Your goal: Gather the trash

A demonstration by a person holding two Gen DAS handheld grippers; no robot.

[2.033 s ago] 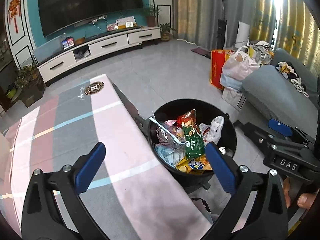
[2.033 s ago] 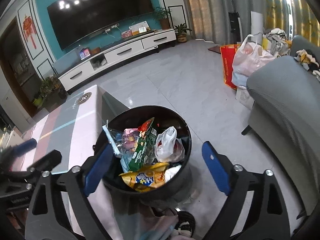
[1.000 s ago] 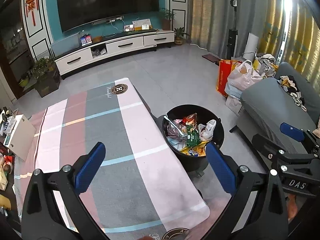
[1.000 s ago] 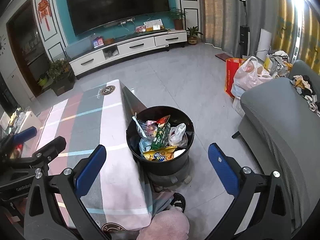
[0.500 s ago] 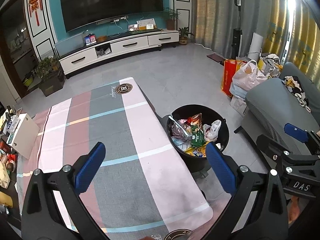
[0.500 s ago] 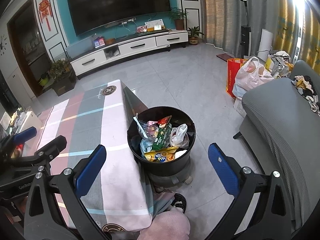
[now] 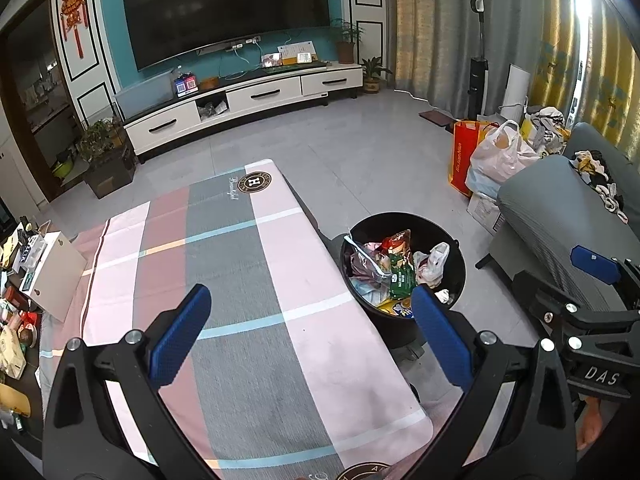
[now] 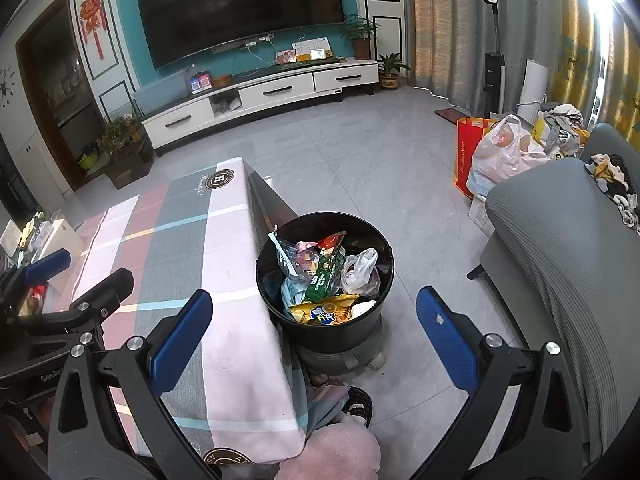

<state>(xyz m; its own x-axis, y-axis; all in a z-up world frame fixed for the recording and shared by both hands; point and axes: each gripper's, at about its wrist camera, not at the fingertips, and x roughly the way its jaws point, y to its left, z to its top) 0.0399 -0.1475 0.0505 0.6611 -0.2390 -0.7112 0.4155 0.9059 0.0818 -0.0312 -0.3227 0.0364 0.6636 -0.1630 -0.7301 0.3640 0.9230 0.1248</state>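
Note:
A round black trash bin stands on the floor at the table's right edge, filled with snack wrappers and plastic bags. It also shows in the right wrist view with the wrappers inside. My left gripper is open and empty, held high above the table with the striped cloth. My right gripper is open and empty, held high above the bin and the table's edge. Each gripper shows at the side of the other's view.
A grey sofa stands to the right of the bin. Shopping bags stand on the floor behind it. A white box and small items lie off the table's left end. A TV cabinet lines the far wall.
Both grippers have pulled back and up from the bin, so it looks smaller and more of the table shows. Over the last half second they have barely moved. Both stayed open.

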